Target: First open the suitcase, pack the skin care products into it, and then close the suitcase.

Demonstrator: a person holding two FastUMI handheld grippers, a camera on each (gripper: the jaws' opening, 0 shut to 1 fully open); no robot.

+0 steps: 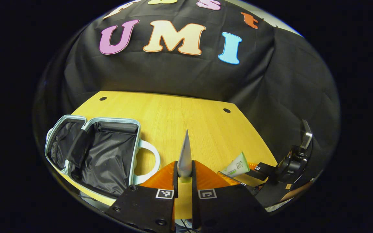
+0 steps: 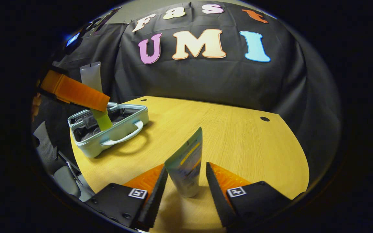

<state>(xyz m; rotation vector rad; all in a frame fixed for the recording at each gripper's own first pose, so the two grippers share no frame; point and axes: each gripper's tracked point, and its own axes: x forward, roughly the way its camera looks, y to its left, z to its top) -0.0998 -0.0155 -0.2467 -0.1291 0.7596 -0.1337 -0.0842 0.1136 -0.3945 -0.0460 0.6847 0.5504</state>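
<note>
Left tongs [image 1: 184, 181] are clamping a tube [image 1: 185, 154] standing upright, with the open case [image 1: 108, 155] lying at 9 o'clock; right tongs [image 2: 186, 184] are standing apart around a second tube [image 2: 186, 168], upright on the bench [image 2: 238, 142], not gripping

open suitcase [image 2: 108, 129] on table [image 2: 238, 139] left; tube [image 2: 186, 168] upright right of it.

Left gripper [image 1: 184, 176]: two wedge-shaped fingers on flat black plates, each plate bearing a small square black-and-white marker and round screw heads along its lower edge. Right gripper [image 2: 186, 181]: matching black plates with square markers and screws; the inner finger faces carry a sawtooth ridged lining. A thin cable shows beneath the left gripper.
</note>
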